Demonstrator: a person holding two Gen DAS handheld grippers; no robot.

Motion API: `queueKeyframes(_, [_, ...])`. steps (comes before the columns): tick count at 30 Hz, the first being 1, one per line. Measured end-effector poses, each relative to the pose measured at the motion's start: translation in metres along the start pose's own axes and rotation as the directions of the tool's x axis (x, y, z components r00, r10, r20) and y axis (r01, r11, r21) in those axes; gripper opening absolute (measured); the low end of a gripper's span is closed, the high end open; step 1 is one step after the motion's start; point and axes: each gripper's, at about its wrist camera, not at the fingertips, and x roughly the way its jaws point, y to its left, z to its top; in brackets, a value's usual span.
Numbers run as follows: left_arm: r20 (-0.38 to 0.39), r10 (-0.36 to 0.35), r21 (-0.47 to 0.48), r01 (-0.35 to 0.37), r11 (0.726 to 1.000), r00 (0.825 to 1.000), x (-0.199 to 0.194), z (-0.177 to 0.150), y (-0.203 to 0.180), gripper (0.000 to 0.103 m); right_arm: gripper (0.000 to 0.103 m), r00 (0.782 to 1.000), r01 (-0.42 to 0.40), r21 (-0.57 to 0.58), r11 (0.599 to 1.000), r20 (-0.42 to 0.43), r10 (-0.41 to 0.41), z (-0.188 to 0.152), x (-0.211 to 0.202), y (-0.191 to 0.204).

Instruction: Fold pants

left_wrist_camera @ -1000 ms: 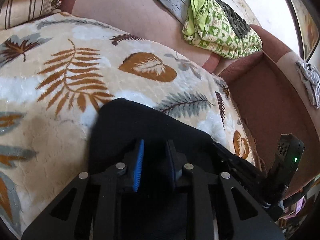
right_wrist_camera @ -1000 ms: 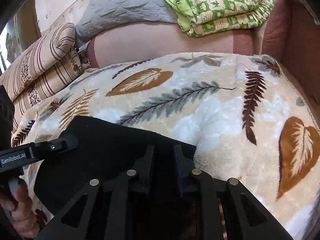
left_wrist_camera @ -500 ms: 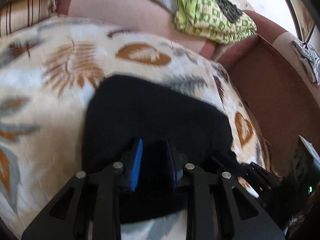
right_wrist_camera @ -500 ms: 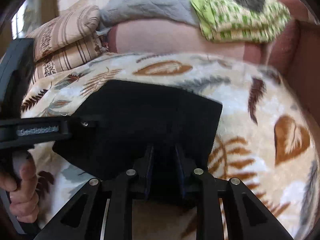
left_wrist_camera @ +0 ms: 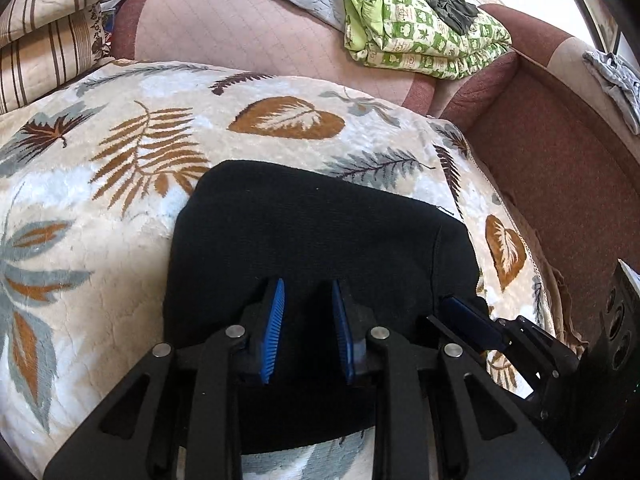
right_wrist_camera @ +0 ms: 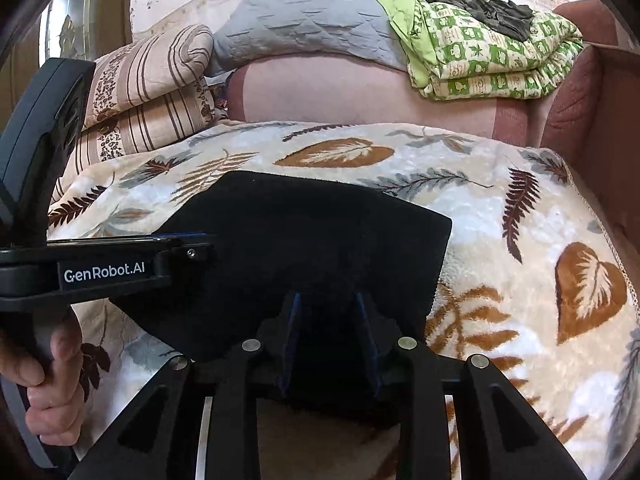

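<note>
The black pants (left_wrist_camera: 312,236) lie as a folded flat rectangle on the leaf-patterned blanket (left_wrist_camera: 100,208). My left gripper (left_wrist_camera: 308,312) hovers over their near edge, its blue pads apart with a gap and nothing between them. In the right wrist view the pants (right_wrist_camera: 312,232) lie flat under my right gripper (right_wrist_camera: 328,324), whose jaws are also apart over the near edge. The left gripper's side (right_wrist_camera: 100,268) shows at the left there, and the right gripper's fingers (left_wrist_camera: 472,324) show at the right in the left wrist view.
A green patterned folded quilt (left_wrist_camera: 420,36) and a grey quilt (right_wrist_camera: 312,20) lie on the pink sofa back (left_wrist_camera: 248,36). Striped pillows (right_wrist_camera: 148,92) are stacked at the left. The sofa's brown armrest (left_wrist_camera: 560,160) stands to the right. A hand (right_wrist_camera: 52,384) holds the left gripper's handle.
Both grippers have pulled back toward me and opened a little; more of the folded pants shows now, lying flat on the blanket.
</note>
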Motion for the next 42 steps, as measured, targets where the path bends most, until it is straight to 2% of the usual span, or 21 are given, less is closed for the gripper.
queueKeyframes(10, [0.000, -0.005, -0.007, 0.005, 1.000, 1.000, 0.000, 0.000, 0.001, 0.022, 0.031, 1.000, 0.001, -0.003, 1.000, 0.009, -0.001, -0.001, -0.001, 0.001])
queueKeyframes(13, [0.000, -0.004, -0.005, 0.004, 1.000, 1.000, 0.000, 0.000, 0.001, 0.022, 0.034, 1.000, -0.009, -0.003, 1.000, 0.008, 0.009, -0.001, 0.000, 0.001])
queueKeyframes(15, [0.000, -0.005, -0.006, 0.005, 1.000, 1.000, 0.000, 0.000, 0.002, 0.022, 0.040, 1.000, -0.024, -0.007, 1.000, 0.007, 0.024, 0.000, -0.001, 0.002])
queueKeyframes(16, [0.001, -0.005, -0.005, 0.005, 1.000, 1.000, 0.001, 0.000, 0.002, 0.023, 0.047, 0.999, -0.041, -0.014, 0.999, 0.007, 0.041, 0.000, -0.001, 0.003])
queueKeyframes(17, [0.002, -0.008, -0.005, 0.008, 1.000, 1.000, 0.001, 0.000, 0.002, 0.024, 0.063, 0.997, -0.071, -0.023, 0.997, 0.007, 0.071, 0.000, -0.002, 0.004])
queueKeyframes(18, [0.001, -0.014, -0.007, 0.014, 1.000, 1.000, 0.001, 0.000, 0.002, 0.026, 0.073, 0.991, -0.130, -0.040, 0.991, 0.005, 0.130, 0.000, -0.002, 0.007])
queueKeyframes(19, [0.001, -0.024, -0.008, 0.024, 1.000, 1.000, 0.000, 0.000, 0.001, 0.032, 0.097, 0.983, -0.181, -0.060, 0.982, -0.004, 0.181, 0.000, -0.002, 0.010])
queueKeyframes(20, [0.001, -0.033, -0.008, 0.033, 0.999, 0.999, 0.000, 0.001, -0.001, 0.038, 0.103, 0.973, -0.233, -0.090, 0.968, -0.030, 0.231, 0.000, 0.001, 0.016])
queueKeyframes(22, [0.002, -0.045, 0.000, 0.045, 0.999, 0.999, 0.000, 0.001, -0.005, 0.044, 0.103, 0.991, -0.132, -0.160, 0.978, -0.055, 0.125, -0.002, 0.005, 0.032])
queueKeyframes(23, [0.002, -0.043, 0.004, 0.043, 0.999, 0.999, 0.000, 0.002, -0.006, 0.046, 0.103, 0.997, -0.058, -0.216, 0.975, -0.064, 0.045, -0.003, 0.008, 0.044])
queueKeyframes(24, [0.002, -0.035, 0.012, 0.035, 0.999, 0.999, 0.001, 0.002, -0.007, 0.047, 0.103, 0.999, 0.002, -0.278, 0.961, -0.031, -0.012, -0.007, 0.010, 0.056])
queueKeyframes(25, [0.002, -0.043, 0.000, 0.043, 0.999, 0.999, 0.002, 0.002, -0.005, 0.047, 0.103, 0.999, 0.015, -0.307, 0.951, -0.036, -0.027, -0.010, 0.012, 0.060])
queueKeyframes(29, [0.015, -0.069, -0.036, 0.069, 0.997, 0.998, 0.001, 0.002, -0.001, 0.047, 0.103, 0.999, 0.026, -0.334, 0.942, -0.024, -0.036, -0.016, 0.024, 0.062])
queueKeyframes(36, [0.016, -0.074, -0.038, 0.075, 0.996, 0.997, 0.002, 0.002, -0.002, 0.050, 0.103, 0.999, 0.028, -0.329, 0.944, -0.021, -0.037, -0.022, 0.040, 0.056])
queueKeyframes(39, [0.015, -0.086, -0.035, 0.087, 0.996, 0.996, 0.003, 0.002, -0.003, 0.056, 0.103, 0.999, 0.030, -0.326, 0.945, -0.013, -0.036, -0.025, 0.045, 0.053])
queueKeyframes(42, [-0.017, -0.127, -0.006, 0.127, 0.992, 0.992, 0.005, 0.005, -0.008, 0.078, 0.103, 1.000, 0.024, -0.317, 0.948, -0.003, -0.027, -0.030, 0.045, 0.048])
